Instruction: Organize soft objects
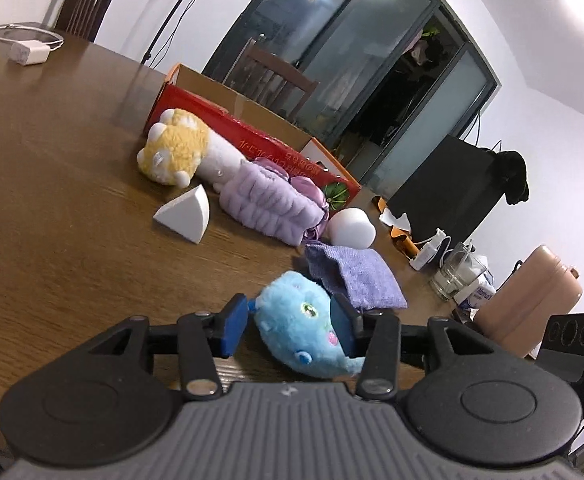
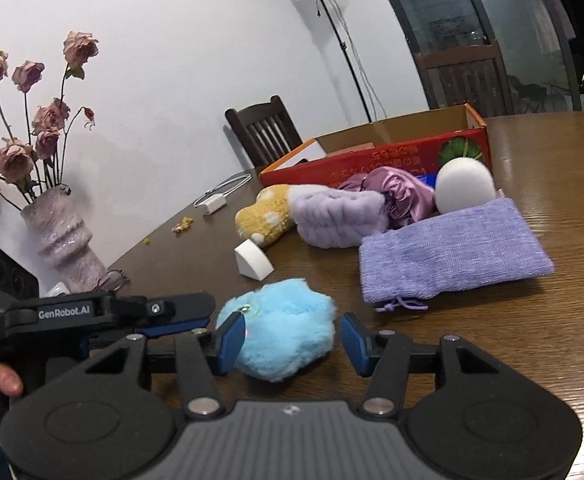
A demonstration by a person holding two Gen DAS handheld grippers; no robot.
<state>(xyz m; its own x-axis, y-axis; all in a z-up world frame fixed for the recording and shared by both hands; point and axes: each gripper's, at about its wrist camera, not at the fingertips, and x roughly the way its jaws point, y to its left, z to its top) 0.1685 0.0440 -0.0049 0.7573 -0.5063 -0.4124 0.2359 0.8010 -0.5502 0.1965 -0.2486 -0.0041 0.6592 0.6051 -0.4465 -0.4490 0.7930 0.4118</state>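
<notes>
A fluffy blue plush [image 1: 296,320] [image 2: 279,328] lies on the brown table [image 1: 71,220] between the fingers of both grippers. My left gripper [image 1: 287,330] is open: its right pad touches the plush and its left pad stands apart. My right gripper [image 2: 292,342] is open too, with its left pad against the fur and a gap at its right pad. Behind lie a purple pouch [image 1: 356,276] [image 2: 452,252], a lilac headband [image 1: 267,204] [image 2: 340,216], a yellow and white plush paw [image 1: 175,152] [image 2: 265,216], a white ball [image 1: 352,226] [image 2: 466,190] and a white wedge [image 1: 185,216] [image 2: 251,262].
An open red cardboard box [image 1: 251,136] [image 2: 372,160] stands behind the pile. A vase of dried roses [image 2: 63,236] and glasses [image 2: 111,280] sit at the left edge. A glass jar [image 1: 456,276], a tan container [image 1: 540,296] and a charger [image 1: 27,52] are also on the table.
</notes>
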